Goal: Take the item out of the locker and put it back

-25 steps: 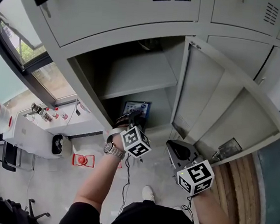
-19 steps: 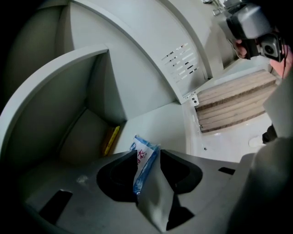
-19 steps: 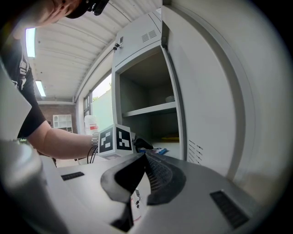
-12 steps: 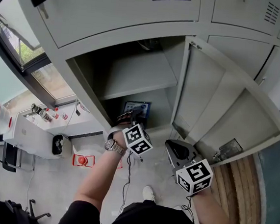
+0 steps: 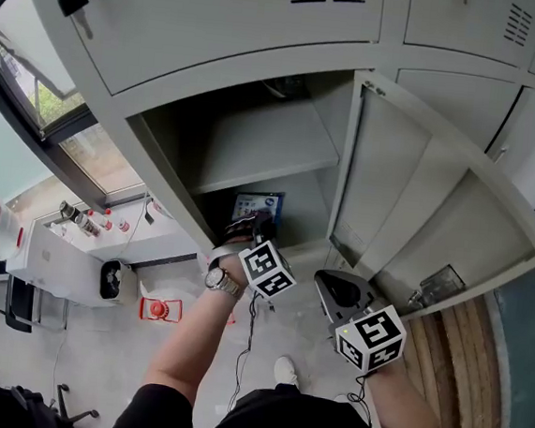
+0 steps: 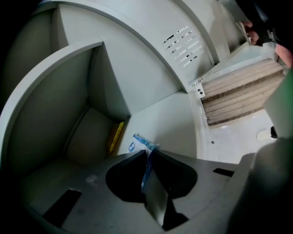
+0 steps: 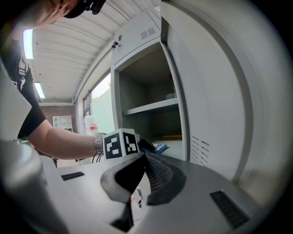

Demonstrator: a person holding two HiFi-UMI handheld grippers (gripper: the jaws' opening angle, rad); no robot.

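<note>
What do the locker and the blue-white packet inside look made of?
Locker: likely sheet metal, matte light-grey paint; thin folded edges, punched vent slots. Packet: probably thin printed plastic or coated paper, blue and white; flat, thin edge. Cannot tell which.

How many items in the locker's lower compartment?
2: a blue-white packet the left gripper has just closed on, a yellow item at the back. More may be hidden.

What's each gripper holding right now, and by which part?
Left gripper: jaws have just been closing and now pinch the near edge of the blue-and-white packet in the locker. Right gripper: shut, empty.
</note>
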